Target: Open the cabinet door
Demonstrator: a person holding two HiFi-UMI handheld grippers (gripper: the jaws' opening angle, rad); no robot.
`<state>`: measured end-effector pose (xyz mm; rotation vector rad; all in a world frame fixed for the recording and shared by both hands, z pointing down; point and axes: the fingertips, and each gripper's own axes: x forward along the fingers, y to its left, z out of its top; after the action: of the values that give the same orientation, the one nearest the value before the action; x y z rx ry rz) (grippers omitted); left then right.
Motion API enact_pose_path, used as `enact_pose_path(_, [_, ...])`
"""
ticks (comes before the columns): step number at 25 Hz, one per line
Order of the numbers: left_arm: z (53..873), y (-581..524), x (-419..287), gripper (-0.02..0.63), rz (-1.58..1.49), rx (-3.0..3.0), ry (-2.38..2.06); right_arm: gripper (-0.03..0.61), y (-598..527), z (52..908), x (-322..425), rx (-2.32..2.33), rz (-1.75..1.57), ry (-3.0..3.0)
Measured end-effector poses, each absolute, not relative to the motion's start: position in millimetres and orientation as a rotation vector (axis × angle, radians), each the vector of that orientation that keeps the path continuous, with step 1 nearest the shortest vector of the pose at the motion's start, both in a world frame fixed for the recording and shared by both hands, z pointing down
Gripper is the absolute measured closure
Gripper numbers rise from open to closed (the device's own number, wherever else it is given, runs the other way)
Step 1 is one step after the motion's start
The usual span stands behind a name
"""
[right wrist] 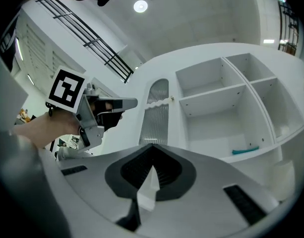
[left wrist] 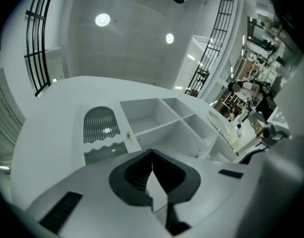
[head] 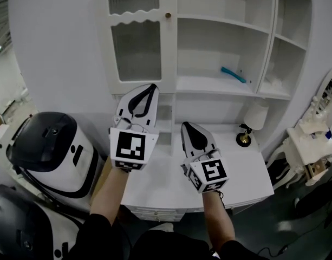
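Observation:
The white cabinet's door (head: 136, 34) has ribbed glass panes and a small brown knob (head: 168, 15) on its right edge, and it stands closed. My left gripper (head: 150, 86) is shut and empty, raised in front of the door's lower part, below the knob. My right gripper (head: 186, 124) is lower and to the right, shut with nothing in it. In the left gripper view the door (left wrist: 98, 124) and knob (left wrist: 128, 134) lie just beyond the closed tips (left wrist: 152, 152). The right gripper view shows the door (right wrist: 156, 114), the knob (right wrist: 172, 99) and the left gripper (right wrist: 133, 102) beside it.
Open shelves (head: 220, 47) fill the cabinet to the right of the door; a teal object (head: 233, 75) lies on one. A small lamp (head: 254, 118) stands on the white desk (head: 247, 169). A black-and-white machine (head: 46, 145) sits at left, a white chair (head: 309, 145) at right.

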<state>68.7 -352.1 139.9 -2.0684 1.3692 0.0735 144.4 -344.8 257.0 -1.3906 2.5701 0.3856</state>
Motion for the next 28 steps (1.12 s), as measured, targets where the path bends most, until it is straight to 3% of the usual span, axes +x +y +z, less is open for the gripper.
enact_pose_path(22, [48.6,-450.0,76.9,0.599,-0.003,-1.973,1.223,0.565,-451.8,198.5,119.3,-1.311,0.541,2.582])
enact_pose_path(28, [34.7,-479.1,84.2,0.543,-0.079,-1.943,1.216,0.565,-466.9,187.1,120.4,-1.306,0.564,2.572])
